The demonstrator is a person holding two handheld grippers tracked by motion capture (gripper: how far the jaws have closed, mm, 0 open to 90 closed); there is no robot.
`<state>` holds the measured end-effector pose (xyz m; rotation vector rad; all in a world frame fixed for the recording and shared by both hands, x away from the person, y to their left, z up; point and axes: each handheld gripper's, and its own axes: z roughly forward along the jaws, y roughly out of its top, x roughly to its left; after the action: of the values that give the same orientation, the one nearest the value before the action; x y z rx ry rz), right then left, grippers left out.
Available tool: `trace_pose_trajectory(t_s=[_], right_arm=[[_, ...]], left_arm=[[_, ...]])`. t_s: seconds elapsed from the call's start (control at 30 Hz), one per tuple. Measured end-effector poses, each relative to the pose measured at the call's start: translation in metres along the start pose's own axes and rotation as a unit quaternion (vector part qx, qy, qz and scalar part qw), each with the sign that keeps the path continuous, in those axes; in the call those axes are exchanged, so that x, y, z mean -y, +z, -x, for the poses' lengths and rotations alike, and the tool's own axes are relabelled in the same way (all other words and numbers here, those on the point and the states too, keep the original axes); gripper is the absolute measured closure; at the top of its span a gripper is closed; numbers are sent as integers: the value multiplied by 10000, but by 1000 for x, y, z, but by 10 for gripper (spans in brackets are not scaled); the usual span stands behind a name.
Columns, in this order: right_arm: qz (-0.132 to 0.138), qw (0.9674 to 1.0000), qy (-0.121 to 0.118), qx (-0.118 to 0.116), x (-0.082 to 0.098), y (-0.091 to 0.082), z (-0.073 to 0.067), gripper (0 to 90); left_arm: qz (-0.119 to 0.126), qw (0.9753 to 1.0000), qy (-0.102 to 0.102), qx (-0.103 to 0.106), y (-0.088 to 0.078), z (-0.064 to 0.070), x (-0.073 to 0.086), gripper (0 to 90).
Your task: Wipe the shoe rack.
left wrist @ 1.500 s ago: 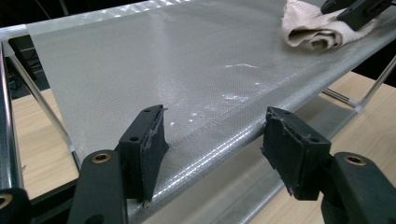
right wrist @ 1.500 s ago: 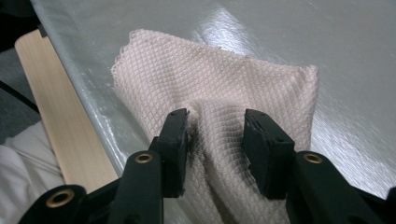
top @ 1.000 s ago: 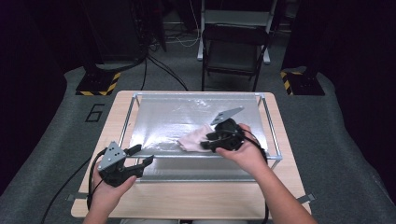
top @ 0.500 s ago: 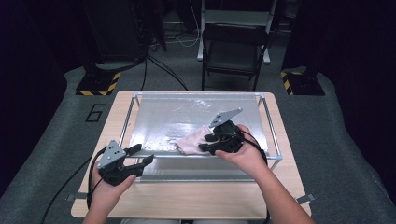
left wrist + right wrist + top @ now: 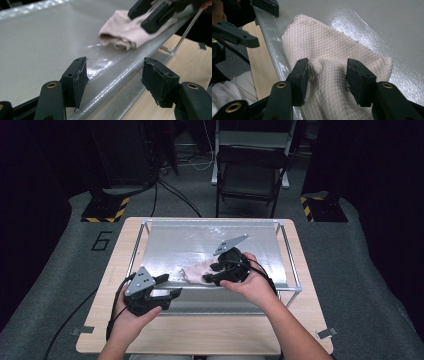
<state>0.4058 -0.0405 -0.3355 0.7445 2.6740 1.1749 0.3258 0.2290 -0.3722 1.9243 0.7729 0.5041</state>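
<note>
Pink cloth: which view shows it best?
The right gripper view: the pink cloth lies close up, waffle weave and scalloped corner clear, a fold bunched between the right gripper jaws. The left gripper view shows it farther off, as a folded lump. The high view shows a small pale patch on the grey sheet.

We count one pale pink waffle-weave cloth (image 5: 196, 270) on one silvery plastic-lined metal-framed tray (image 5: 165, 232), two black two-jaw grippers beside it, and one black folding chair (image 5: 247, 170) beyond it.
</note>
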Motion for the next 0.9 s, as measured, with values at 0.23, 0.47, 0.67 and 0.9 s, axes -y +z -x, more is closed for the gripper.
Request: trace_pose_trajectory(t_s=[0.23, 0.47, 0.67, 0.9], right_arm=[[78, 9992, 309, 228, 31, -32, 18, 590], [178, 9988, 321, 332, 32, -31, 18, 572], [139, 9993, 278, 201, 26, -23, 17, 587], [84, 9989, 346, 312, 35, -36, 25, 591]], left_arm=[[26, 10000, 43, -58, -1, -1, 3, 391], [51, 9997, 141, -174, 2, 3, 5, 386], [146, 9997, 54, -170, -5, -4, 10, 400], [238, 9994, -49, -229, -12, -10, 15, 413]])
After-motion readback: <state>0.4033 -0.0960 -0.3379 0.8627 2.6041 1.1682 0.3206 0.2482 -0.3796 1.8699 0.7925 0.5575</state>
